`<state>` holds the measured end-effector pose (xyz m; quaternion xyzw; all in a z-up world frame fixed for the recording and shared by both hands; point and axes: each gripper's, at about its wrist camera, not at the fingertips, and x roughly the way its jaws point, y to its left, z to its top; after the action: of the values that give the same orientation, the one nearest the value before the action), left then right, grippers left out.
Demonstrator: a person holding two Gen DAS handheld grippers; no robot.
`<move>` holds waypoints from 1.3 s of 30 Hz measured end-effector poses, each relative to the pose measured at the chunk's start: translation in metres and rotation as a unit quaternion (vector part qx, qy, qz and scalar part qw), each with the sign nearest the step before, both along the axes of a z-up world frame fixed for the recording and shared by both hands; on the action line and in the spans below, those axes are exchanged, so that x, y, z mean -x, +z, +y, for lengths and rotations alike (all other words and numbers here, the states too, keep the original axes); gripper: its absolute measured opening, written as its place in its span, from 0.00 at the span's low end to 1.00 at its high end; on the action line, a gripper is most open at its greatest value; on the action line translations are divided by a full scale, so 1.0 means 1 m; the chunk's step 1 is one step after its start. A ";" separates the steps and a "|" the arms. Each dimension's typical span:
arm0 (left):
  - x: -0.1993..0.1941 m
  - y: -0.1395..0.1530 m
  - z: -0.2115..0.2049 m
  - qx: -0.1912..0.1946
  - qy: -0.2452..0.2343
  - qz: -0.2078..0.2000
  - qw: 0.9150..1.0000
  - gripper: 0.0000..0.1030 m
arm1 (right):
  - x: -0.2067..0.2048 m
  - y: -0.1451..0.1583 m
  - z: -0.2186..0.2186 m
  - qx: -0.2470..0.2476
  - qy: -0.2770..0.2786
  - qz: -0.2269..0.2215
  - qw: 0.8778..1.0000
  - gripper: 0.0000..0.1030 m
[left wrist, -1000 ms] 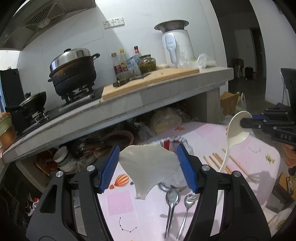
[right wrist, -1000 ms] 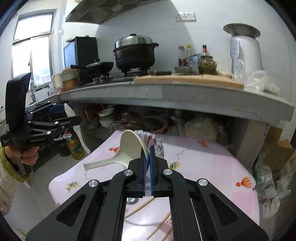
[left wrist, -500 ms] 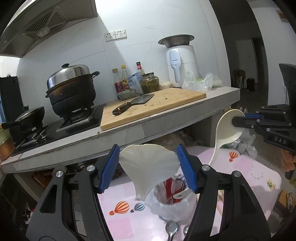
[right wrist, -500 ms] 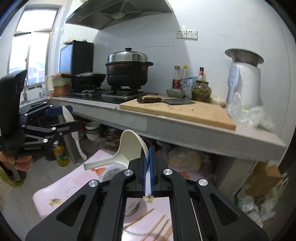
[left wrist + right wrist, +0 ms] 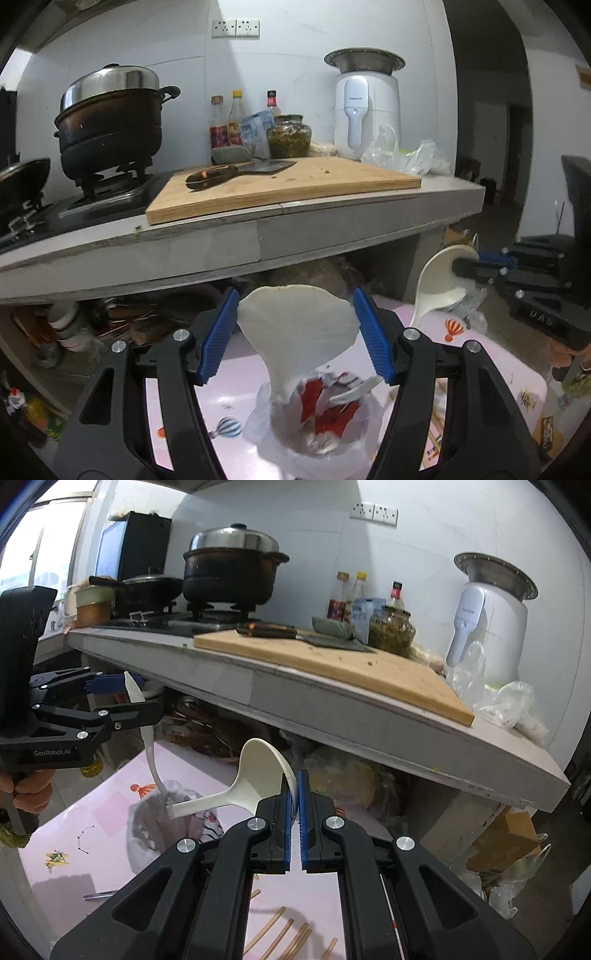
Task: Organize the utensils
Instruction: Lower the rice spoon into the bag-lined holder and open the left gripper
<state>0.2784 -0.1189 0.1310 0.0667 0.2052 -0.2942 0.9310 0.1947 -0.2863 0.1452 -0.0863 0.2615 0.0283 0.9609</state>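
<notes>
Pink desk (image 5: 236,387) below; left gripper (image 5: 295,332) clamps spatula (image 5: 299,325), right gripper (image 5: 293,805) pinches ladle (image 5: 258,771); handles may collide over bag-lined holder (image 5: 314,439)

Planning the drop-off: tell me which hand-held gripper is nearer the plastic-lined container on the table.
Left. The left hand-held gripper hangs right above the container; the right hand-held gripper sits off to its side.

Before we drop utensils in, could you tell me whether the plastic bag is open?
Open: the plastic bag gapes upward, red and white contents visible inside.
</notes>
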 end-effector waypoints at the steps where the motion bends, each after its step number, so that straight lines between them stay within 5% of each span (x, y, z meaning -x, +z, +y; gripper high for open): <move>1: -0.003 -0.004 -0.001 0.005 -0.004 0.008 1.000 0.59 | -0.002 -0.003 -0.002 0.001 -0.002 0.002 1.000 0.04; 14: -0.020 -0.044 -0.002 0.023 -0.018 0.058 0.998 0.59 | 0.002 -0.020 -0.032 -0.022 -0.019 0.016 0.999 0.04; 24: -0.015 -0.092 -0.015 -0.030 -0.009 0.064 0.997 0.59 | 0.012 -0.019 -0.034 -0.020 -0.021 0.016 0.999 0.04; 39: -0.025 -0.109 -0.025 -0.054 0.007 0.080 0.995 0.61 | 0.019 -0.011 -0.029 -0.012 -0.023 0.012 1.000 0.04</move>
<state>0.3031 -0.1438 0.0219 0.0916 0.2954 -0.2805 0.9087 0.1755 -0.3155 0.1340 -0.0684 0.2747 0.0100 0.9590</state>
